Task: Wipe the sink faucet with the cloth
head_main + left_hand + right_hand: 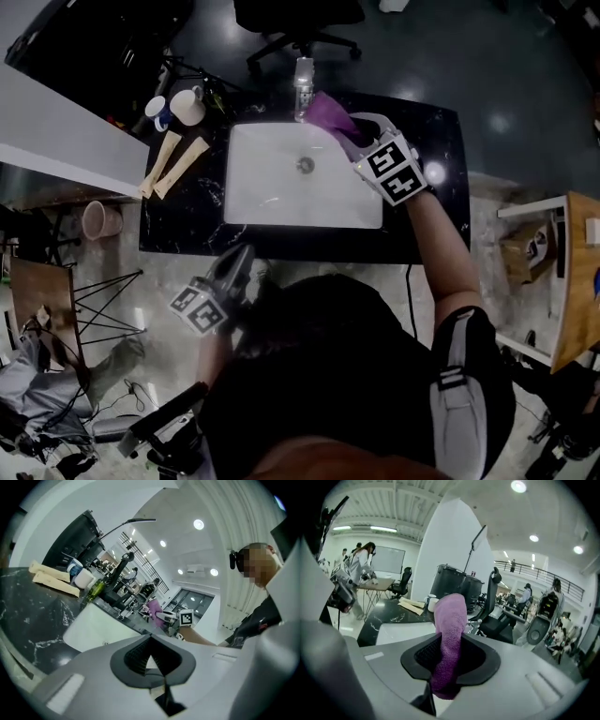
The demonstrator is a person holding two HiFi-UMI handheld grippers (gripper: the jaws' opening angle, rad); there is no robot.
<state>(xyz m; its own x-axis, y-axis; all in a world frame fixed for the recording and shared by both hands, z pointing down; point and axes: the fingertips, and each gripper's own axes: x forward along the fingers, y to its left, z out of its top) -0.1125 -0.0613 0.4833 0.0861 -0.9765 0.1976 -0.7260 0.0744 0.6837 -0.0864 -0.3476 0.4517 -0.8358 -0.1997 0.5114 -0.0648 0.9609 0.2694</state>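
The right tool (354,131) is clamped on the purple cloth (328,112), holding it over the back rim of the white sink (272,187), just beside the faucet (303,89). The left tool (239,261), clenched and empty, hangs off the dark worktop's (187,220) front edge.

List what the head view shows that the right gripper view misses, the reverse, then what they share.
Head view only: the left gripper and the drain. Right gripper view only: the right gripper with its jaws pinching the purple cloth, and people at a far table. Both: the cloth, the white sink, two cups, two beige packets.
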